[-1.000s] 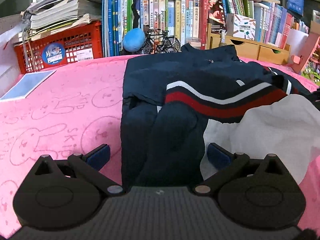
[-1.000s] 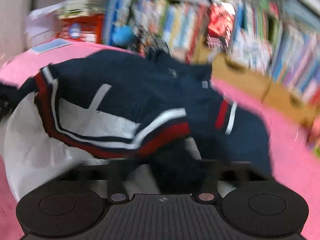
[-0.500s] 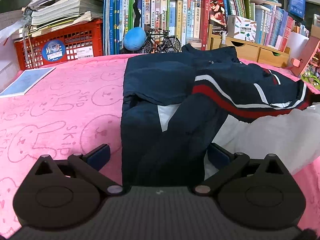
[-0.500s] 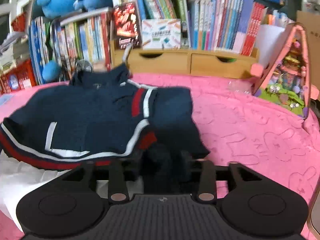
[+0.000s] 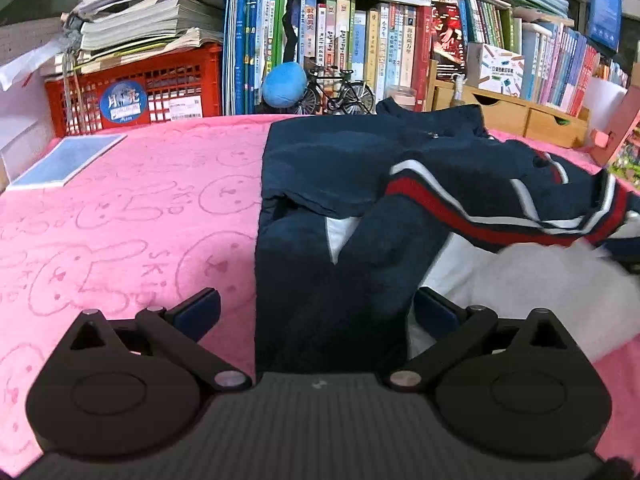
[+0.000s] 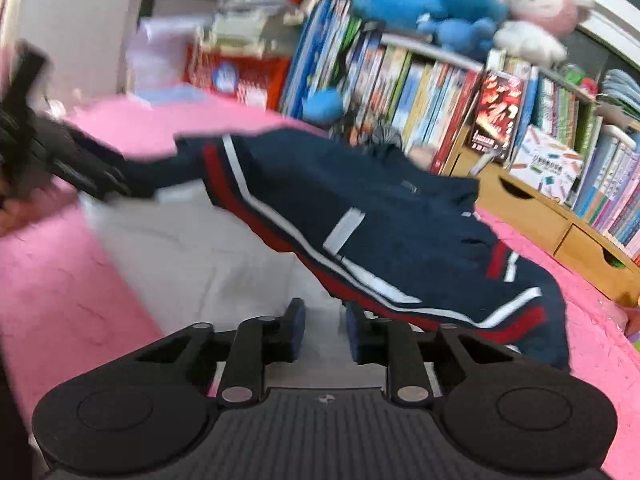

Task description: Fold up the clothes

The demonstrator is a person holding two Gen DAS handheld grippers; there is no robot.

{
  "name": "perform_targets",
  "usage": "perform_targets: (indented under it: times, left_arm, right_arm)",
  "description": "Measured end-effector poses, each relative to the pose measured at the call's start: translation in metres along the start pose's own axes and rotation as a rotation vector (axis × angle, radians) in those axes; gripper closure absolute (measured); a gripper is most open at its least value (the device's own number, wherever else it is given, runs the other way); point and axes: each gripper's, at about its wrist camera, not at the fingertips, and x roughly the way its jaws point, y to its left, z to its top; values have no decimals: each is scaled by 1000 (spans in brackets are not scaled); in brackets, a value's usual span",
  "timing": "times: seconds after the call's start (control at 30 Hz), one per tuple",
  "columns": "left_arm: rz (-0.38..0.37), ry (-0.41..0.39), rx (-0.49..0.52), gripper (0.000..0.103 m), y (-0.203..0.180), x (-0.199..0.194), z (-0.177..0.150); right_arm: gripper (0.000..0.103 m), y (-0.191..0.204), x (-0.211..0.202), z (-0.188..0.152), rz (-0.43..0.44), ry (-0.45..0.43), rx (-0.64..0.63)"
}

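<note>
Navy jacket (image 5: pixel 352 184) with red and white stripes lies on a pink blanket (image 5: pixel 132 216) stamped "SKIP". Left gripper (image 5: pixel 316 312) gapes wide around a sleeve at 6 o'clock. Right gripper (image 6: pixel 322 332) is closing, nothing pinched between its pads.

One navy jacket (image 5: pixel 344 168) with red and white stripes, showing a white lining. One pink bunny-print cover (image 5: pixel 132 216) over the bench. Two grippers: the left gripper (image 5: pixel 316 312), two blue-padded fingers (image 5: pixel 200 308); the right gripper (image 6: pixel 322 332), likewise two. One red plastic crate (image 5: pixel 160 92), one stack of papers (image 5: pixel 148 28) on top of it. One blue flat card or booklet (image 5: pixel 66 162) on the cover. One model bicycle (image 5: pixel 340 90). One blue ball-shaped plush (image 5: pixel 284 84) beside it. Wooden drawer unit (image 5: pixel 532 116): two drawers seen. Plush toys on the shelf top in the right wrist view: blue ones, blurred, count unclear; one pink (image 6: pixel 540 4). Books: many upright, too many to count.
</note>
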Motion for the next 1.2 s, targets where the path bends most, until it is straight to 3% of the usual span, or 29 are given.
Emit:
perform_targets:
  times: [0.07, 0.13, 0.2, 0.33, 0.37, 0.43, 0.47, 0.5, 0.63, 0.67, 0.73, 0.8, 0.87, 1.07, 1.2]
  left_arm:
    - [-80, -43, 61, 0, -9, -20, 5]
    - [-115, -114, 157, 0, -26, -39, 11]
    - [-113, -156, 237, 0, -45, -42, 18]
    - [-74, -131, 343, 0, -76, -22, 16]
    - [-63, -120, 363, 0, -80, -16, 14]
    - [-47, -97, 382, 0, -80, -7, 5]
    - [-45, -81, 377, 0, -78, -3, 1]
    - [-43, -66, 370, 0, -76, 1, -3]
    - [-65, -44, 286, 0, -60, 9, -12]
    - [-69, -41, 267, 0, -58, 9, -12]
    - [-61, -45, 246, 0, -55, 7, -13]
    - [-64, -55, 228, 0, -52, 6, -15]
    - [-65, -69, 211, 0, -50, 3, -15]
    - [-75, -109, 139, 0, -39, -2, -14]
    - [-68, -110, 67, 0, -29, -1, -11]
  right_arm:
    - [81, -3, 17, 5, -16, 13, 65]
    - [81, -10, 30, 10, -45, 16, 118]
    - [80, -13, 50, 13, -101, 29, 112]
    - [79, -20, 57, 14, -89, 33, 157]
    - [74, -24, 51, 13, -67, 27, 172]
    - [47, -35, 32, 6, 1, -5, 208]
    - [28, -39, 24, 4, 28, -15, 214]
    - [18, -41, 18, 2, 47, -19, 208]
    - [13, -34, 12, 4, 57, 5, 118]
    - [15, -30, 17, 3, 48, 26, 105]
    - [32, -25, 26, 3, 46, 55, 110]
    - [66, -25, 24, 5, 63, 50, 170]
    - [85, -20, 20, 10, 39, 28, 155]
    - [88, -5, 7, 32, -86, -110, 63]
    - [87, 6, 27, 37, -138, -109, -22]
